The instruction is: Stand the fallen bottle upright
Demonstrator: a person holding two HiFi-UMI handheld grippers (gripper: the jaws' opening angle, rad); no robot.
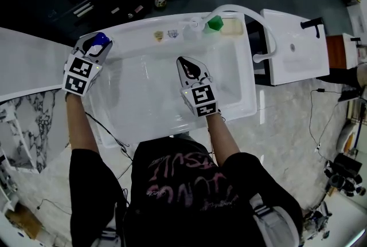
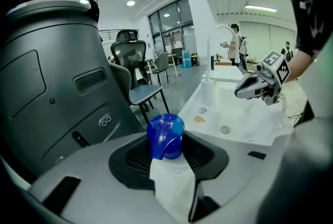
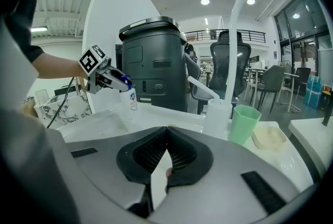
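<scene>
A white bottle with a blue cap (image 1: 101,39) stands upright on the left rim of the white sink (image 1: 241,108). My left gripper (image 1: 93,45) is around its neck. In the left gripper view the blue cap (image 2: 165,135) sits between the black pads (image 2: 132,158), with a gap showing on each side, so the jaws stand open. From the right gripper view the bottle (image 3: 132,99) is upright on the counter under the left gripper (image 3: 120,82). My right gripper (image 1: 184,65) hangs over the middle of the basin, shut and holding nothing (image 3: 166,132).
A white arched faucet (image 1: 248,12) stands at the sink's back rim with a soap dispenser (image 3: 216,114), a green cup (image 1: 215,23) and a cream soap dish (image 3: 269,138). A tall dark grey machine (image 2: 52,88) stands behind the bottle. Office chairs stand beyond.
</scene>
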